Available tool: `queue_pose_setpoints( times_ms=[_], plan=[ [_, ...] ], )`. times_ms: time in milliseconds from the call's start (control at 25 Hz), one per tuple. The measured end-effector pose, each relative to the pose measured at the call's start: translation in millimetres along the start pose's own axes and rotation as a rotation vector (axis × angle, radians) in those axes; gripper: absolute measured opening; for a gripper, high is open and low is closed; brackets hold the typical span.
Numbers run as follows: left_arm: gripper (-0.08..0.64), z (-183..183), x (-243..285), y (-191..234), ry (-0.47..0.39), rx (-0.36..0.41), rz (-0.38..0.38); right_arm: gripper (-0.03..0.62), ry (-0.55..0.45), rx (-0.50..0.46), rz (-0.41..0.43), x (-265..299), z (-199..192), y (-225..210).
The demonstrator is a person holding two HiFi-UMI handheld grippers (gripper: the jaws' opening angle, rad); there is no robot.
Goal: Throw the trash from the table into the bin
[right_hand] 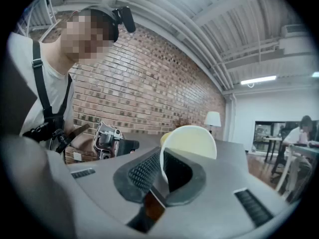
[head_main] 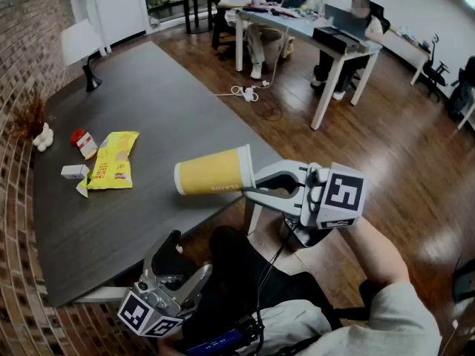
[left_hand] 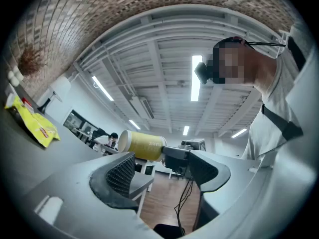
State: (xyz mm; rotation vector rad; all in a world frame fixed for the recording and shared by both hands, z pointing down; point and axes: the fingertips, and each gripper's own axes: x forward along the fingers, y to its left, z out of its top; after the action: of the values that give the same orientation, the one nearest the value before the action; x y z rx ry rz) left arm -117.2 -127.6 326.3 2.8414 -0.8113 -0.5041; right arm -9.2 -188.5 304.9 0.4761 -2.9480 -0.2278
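**One cup nipped at the rim, the other gripper empty**

Between the right gripper's (right_hand: 164, 166) pads sits the thin rim of a yellow paper cup (right_hand: 192, 138). The jaws are closed tight on it, one pad inside the mouth and one outside. The strip of wall under the pads is hidden. From this gripper's own view only the pale inside of the mouth shows, and the base points away.

In the head view the cup (head_main: 211, 173) lies on its side, sticking out from the jaw tips over the near edge of the dark table (head_main: 171, 102). Its wall is plain yellow with a white rim. A short line of pale lettering runs near the rim, too small to read.

The left gripper's (left_hand: 164, 173) jaws stand apart with nothing between them. The cup appears past its tips, and that gripper (head_main: 185, 258) hangs low by the person's lap.

Well beyond the cup's base, on the table, lie a yellow snack bag (head_main: 113, 158) with red print that cannot be made out, a red and white carton (head_main: 84, 142) and a small white box (head_main: 74, 171). A lamp (head_main: 80, 47) stands farthest off.
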Motion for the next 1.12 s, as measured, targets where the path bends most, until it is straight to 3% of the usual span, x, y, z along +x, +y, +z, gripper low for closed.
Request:
queue_pose_setpoints(
  times_ms=[200,400,680,880,1120],
  plan=[
    [0.328,-33,78,-31,0.018,-0.008,-0.097,0.015,0.082,-0.016,-0.127,-78,-31,-36],
    [0.328,-74,148,-57,0.068,-0.085,-0.256,0.015,0.210,0.078,-0.370,-164,-89,-63],
    [0.328,-110,198,-94,0.118,-0.168,-0.398,0.015,0.425,0.095,-0.573,-221,-140,-54],
    [0.328,-138,228,-114,0.155,-0.221,-0.465,0.015,0.632,0.117,-0.633,-266,-205,-34],
    [0.328,-166,249,-139,0.206,-0.265,-0.509,0.015,0.703,0.177,-0.681,-308,-232,-22]
  ],
)
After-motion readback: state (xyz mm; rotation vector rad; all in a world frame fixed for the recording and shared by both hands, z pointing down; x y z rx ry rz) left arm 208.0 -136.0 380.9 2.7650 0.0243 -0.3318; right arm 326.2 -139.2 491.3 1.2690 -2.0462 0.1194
